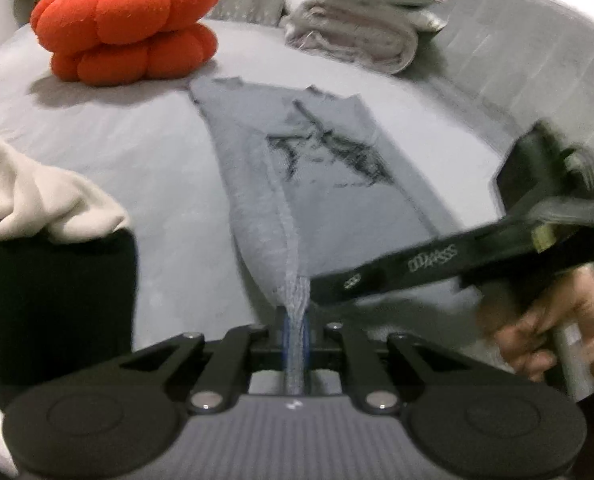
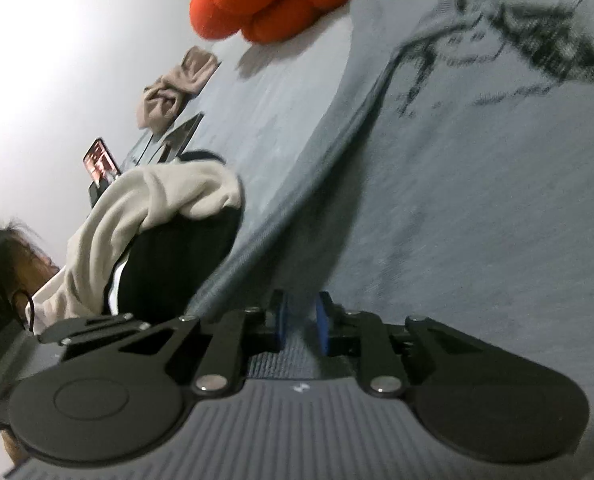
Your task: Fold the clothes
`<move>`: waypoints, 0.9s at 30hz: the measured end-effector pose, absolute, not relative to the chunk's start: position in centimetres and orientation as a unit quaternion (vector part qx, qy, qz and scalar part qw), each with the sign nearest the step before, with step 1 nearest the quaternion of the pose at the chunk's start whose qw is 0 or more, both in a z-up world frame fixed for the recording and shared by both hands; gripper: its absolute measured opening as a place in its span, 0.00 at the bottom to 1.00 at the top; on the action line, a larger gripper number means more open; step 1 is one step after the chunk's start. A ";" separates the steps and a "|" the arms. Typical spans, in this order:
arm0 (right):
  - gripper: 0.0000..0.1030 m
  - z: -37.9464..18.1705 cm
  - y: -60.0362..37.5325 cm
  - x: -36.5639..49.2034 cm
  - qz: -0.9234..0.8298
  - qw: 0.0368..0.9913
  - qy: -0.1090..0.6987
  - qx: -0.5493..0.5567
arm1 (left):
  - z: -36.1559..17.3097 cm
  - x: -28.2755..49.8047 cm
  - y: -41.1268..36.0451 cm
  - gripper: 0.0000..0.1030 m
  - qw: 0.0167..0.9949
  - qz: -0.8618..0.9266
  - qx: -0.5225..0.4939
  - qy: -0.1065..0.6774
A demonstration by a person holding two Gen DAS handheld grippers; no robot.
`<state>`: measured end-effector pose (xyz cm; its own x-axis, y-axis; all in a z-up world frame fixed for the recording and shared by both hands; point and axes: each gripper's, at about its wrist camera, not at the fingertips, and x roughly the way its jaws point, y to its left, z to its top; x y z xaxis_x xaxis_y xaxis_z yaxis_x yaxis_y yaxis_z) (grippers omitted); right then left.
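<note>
A grey T-shirt (image 1: 317, 152) with a black sketch print lies lengthwise on the grey bed (image 1: 137, 140), one long side folded in along a ridge. My left gripper (image 1: 295, 320) is shut on its near hem, which bunches up between the pads. My right gripper (image 1: 325, 290), held by a hand (image 1: 537, 340), reaches in from the right and meets the same hem just beside the left one. In the right wrist view the T-shirt (image 2: 477, 200) fills the frame, and the right gripper (image 2: 303, 322) has grey fabric pinched between its blue pads (image 2: 323, 324).
An orange pumpkin plush (image 1: 125, 24) sits at the far left of the bed. A stack of folded clothes (image 1: 361, 28) is at the far right by the padded headboard (image 1: 537, 60). A cream garment (image 1: 37, 200) drapes over something black at near left. A lit phone (image 2: 101, 160) stands beyond it.
</note>
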<state>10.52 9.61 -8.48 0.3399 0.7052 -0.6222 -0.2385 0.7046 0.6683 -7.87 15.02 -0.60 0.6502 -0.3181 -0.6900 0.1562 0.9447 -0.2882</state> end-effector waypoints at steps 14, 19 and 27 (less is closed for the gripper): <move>0.23 -10.3 4.2 11.6 0.302 0.689 0.528 0.394 | -0.6 -6.3 12.0 0.06 0.886 -0.187 -0.089 0.414; 0.51 -9.7 1.4 11.9 0.272 0.703 0.499 0.428 | -1.5 -5.5 10.2 0.06 0.869 -0.213 -0.064 0.443; 0.51 -9.9 0.3 13.2 0.242 0.713 0.480 0.449 | -1.8 -5.3 8.9 0.19 0.831 -0.292 -0.020 0.473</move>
<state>13.18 0.32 -9.91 0.4217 0.7768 -0.4677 0.0861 0.4792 0.8735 -5.29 8.90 -1.76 0.3823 -0.5033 -0.7749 0.4662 0.8292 -0.3085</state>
